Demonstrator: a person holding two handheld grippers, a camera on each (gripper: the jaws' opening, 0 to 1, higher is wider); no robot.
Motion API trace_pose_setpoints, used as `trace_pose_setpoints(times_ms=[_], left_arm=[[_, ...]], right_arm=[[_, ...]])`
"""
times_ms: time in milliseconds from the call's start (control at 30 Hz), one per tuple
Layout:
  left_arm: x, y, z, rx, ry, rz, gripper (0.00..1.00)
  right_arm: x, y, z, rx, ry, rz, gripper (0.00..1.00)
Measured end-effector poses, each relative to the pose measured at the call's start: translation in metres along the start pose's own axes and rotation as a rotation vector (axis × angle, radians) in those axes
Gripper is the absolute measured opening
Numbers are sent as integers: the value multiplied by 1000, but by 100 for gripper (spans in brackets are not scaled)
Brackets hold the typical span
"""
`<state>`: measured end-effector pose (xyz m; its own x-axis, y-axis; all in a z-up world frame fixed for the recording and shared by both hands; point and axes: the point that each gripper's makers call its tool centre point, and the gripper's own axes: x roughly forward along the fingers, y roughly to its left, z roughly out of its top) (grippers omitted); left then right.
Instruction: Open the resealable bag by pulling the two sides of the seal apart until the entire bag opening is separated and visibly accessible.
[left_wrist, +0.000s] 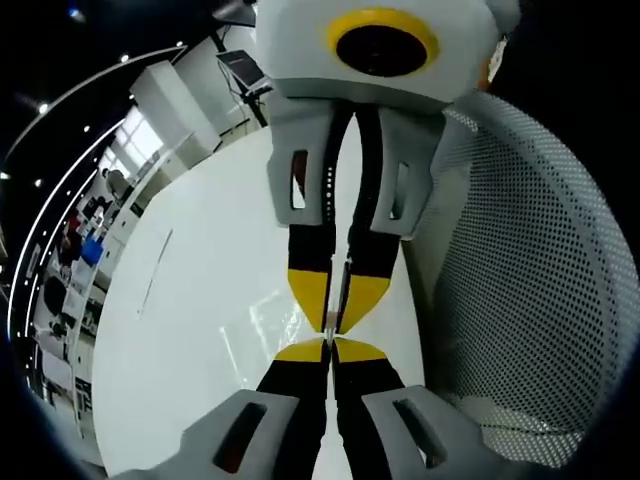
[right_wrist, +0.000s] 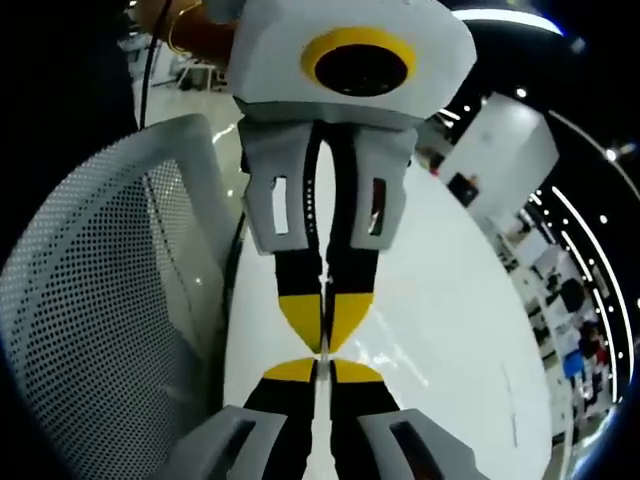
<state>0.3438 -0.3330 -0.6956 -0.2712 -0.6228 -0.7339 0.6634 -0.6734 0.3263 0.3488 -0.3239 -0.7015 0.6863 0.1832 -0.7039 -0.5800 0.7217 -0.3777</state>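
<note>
**Tip to tip over the white counter**

Between your two grippers, a thin clear sheet edge is caught: the resealable bag (left_wrist: 336, 300), nearly invisible, seen edge-on as a pale line running up between the yellow tips. In the left gripper view your left gripper (left_wrist: 331, 345) rises from below with its jaws pressed together on that edge, and the right gripper (left_wrist: 338, 295) comes down from above to meet it tip to tip, its jaws equally narrow on the same film. The right gripper view mirrors this: your right gripper (right_wrist: 318, 368) is pinched on the bag (right_wrist: 322, 300) and the left gripper (right_wrist: 324, 325) faces it from above.

Beyond both grippers lies the white counter (left_wrist: 200, 330), with a faint glossy patch of bag film beside the tips. Just to the side of the grippers stands a white perforated mesh chair back (left_wrist: 540, 290). You cannot tell from either view whether the seal has parted.
</note>
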Motion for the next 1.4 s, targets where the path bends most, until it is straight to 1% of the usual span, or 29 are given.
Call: trace_pose_setpoints(times_ms=[133, 367, 500, 633, 667, 733, 800, 833, 867, 933, 1100, 1200, 1333, 1400], left_arm=[[-1, 1, 0, -5, -3, 0, 0], [-1, 1, 0, 11, 27, -3, 0], [0, 0, 1, 22, 28, -3, 0], [2, 1, 1, 1, 28, 11, 0], [2, 0, 0, -14, 34, 10, 0], [2, 0, 0, -15, 36, 13, 0], [2, -1, 1, -11, 37, 14, 0], [2, 0, 2, -7, 28, 19, 0], [1, -1, 2, -9, 19, 14, 0], [-1, -1, 2, -32, 10, 6, 0], [-2, -3, 2, -47, 6, 0, 0], [-2, -4, 3, -51, 3, 9, 0], [-1, 3, 3, -12, 7, 55, 0], [-1, 2, 3, -19, 12, 47, 0]], right_arm=[[0, 0, 1, 4, -1, 7, 0], [1, -1, 2, -26, 10, 15, 0], [1, 0, 1, -35, 13, 21, 0], [1, -1, -1, -39, 20, 29, 0], [2, 1, -1, -45, 21, 36, 0], [2, 1, -2, -54, 21, 39, 0], [1, 1, -3, -46, 14, 40, 0], [1, 1, -3, -44, 12, 39, 0], [1, 1, -8, -36, 26, 43, 0], [0, 2, -10, -34, 18, 36, 0], [0, 4, -19, -33, 41, 36, 0], [-1, 3, -20, -20, 46, 33, 0], [-2, 0, -20, -22, 55, 20, 0], [-3, -1, -20, -21, 56, 19, 0]])
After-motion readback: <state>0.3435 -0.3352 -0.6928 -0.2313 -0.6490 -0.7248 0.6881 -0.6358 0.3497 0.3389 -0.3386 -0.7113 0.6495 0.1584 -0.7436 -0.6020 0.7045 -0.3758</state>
